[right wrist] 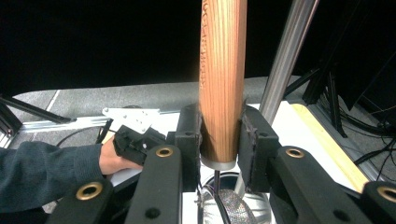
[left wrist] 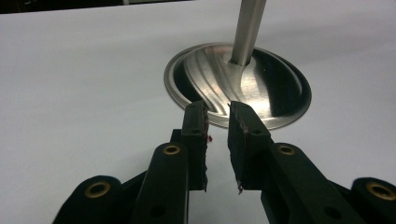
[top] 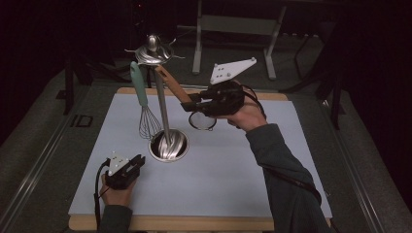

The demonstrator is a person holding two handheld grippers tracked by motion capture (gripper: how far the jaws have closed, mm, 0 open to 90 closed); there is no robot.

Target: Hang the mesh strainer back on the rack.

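A steel utensil stand has a round base (top: 168, 145) on the white mat, a tall pole (top: 162, 104) and hooks at its top (top: 152, 52). From one hook hangs a whisk (top: 144, 104) with a teal handle. My right gripper (top: 190, 103) is shut on the wooden handle (top: 172, 85) of a small mesh strainer, whose ring (top: 202, 121) hangs below the gripper. In the right gripper view the handle (right wrist: 223, 79) stands upright between the pads, beside the pole (right wrist: 285, 60). My left gripper (top: 137, 161) rests on the mat near the base (left wrist: 261, 88), open with nothing between its fingers (left wrist: 217, 109).
The white mat (top: 233, 165) lies on a wooden board with its edge (top: 194, 223) at the front. Dark carpet surrounds the board. A metal frame (top: 233, 29) stands behind the table. A rail (top: 34, 165) runs along the left side.
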